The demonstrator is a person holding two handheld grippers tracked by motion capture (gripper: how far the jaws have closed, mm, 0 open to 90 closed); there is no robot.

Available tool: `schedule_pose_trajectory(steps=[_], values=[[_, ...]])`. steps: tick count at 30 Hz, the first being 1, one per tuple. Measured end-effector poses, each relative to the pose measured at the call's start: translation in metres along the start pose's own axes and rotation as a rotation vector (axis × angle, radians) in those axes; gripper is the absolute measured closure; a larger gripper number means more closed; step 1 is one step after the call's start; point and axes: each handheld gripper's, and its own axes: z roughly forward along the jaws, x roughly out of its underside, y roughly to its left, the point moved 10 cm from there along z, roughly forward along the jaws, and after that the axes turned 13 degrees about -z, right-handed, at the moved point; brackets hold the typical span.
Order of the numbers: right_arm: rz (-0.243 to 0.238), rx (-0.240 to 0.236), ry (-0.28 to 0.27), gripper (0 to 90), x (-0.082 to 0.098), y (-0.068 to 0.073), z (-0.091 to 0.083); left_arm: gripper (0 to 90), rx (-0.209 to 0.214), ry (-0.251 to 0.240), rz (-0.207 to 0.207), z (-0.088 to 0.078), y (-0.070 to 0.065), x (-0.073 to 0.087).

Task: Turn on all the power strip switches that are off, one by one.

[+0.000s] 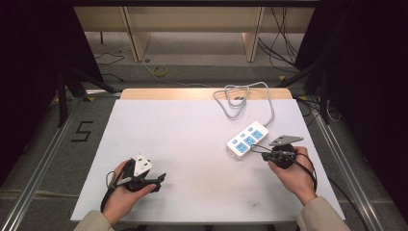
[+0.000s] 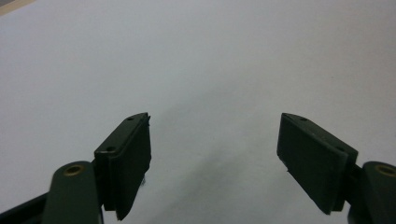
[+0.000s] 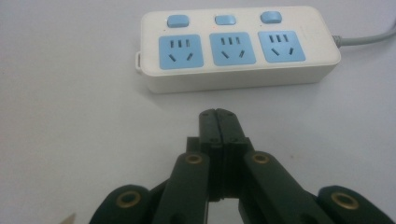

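Just ahead of the right gripper (image 3: 218,112), whose jaws are pressed together on nothing, a white power strip (image 3: 238,46) with blue sockets is seen lying flat, apart from the tips. Its grey cable (image 1: 240,98) is coiled beyond it, partly cut off in the right gripper view. Well apart to the other side, the left gripper (image 2: 215,140) is held low with jaws spread wide over bare white table (image 1: 192,139). Both forearms are cut off at sleeves. Dark curtains and floor cables are seen around.
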Motion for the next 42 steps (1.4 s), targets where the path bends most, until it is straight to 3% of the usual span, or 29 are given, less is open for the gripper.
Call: schedule_pose_trajectory(steps=[25, 42], values=[[-0.005, 0.021, 0.035, 90.0, -0.02, -0.02, 0.01, 25.7, -0.007, 0.002, 0.007, 0.001, 0.001, 0.001], [0.041, 0.035, 0.043, 90.0, -0.031, -0.039, 0.022, 25.3, -0.009, 0.003, 0.007, 0.0, 0.0, 0.002]])
